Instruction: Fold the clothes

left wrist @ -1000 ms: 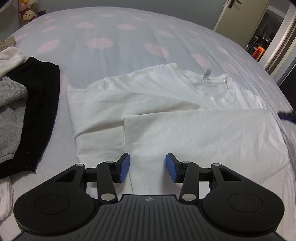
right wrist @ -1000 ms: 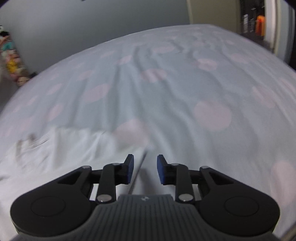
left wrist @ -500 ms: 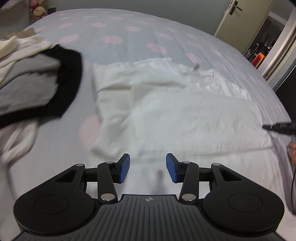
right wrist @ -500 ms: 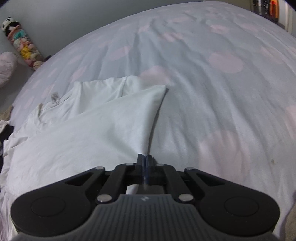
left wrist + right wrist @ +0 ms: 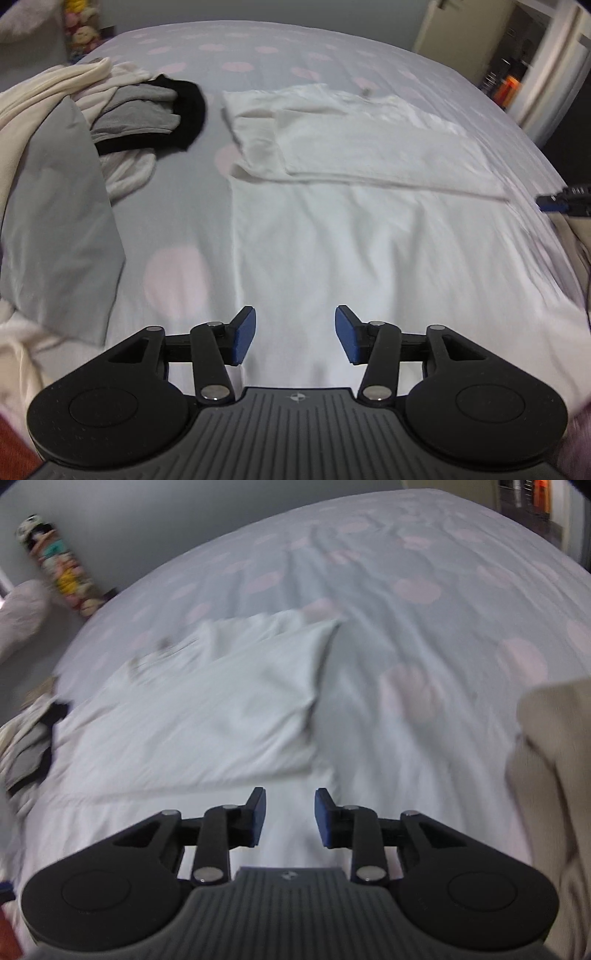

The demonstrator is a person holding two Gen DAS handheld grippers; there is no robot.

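i read the left gripper with its blue pads spreading wider, nothing between them, above the near hem of the white cotton t-shirt. the right gripper is also opening, empty, over the same t-shirt. the garment lies flat mid-bed on the grey sheet with pink dots, sleeves folded in. a heap of grey, black and cream clothes sits toward the left edge.

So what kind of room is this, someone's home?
Most likely a bedroom in a home: a bed with a grey, pink-spotted cover fills the view, a white T-shirt lies on it beside a heap of clothes, and soft toys stand by the wall.
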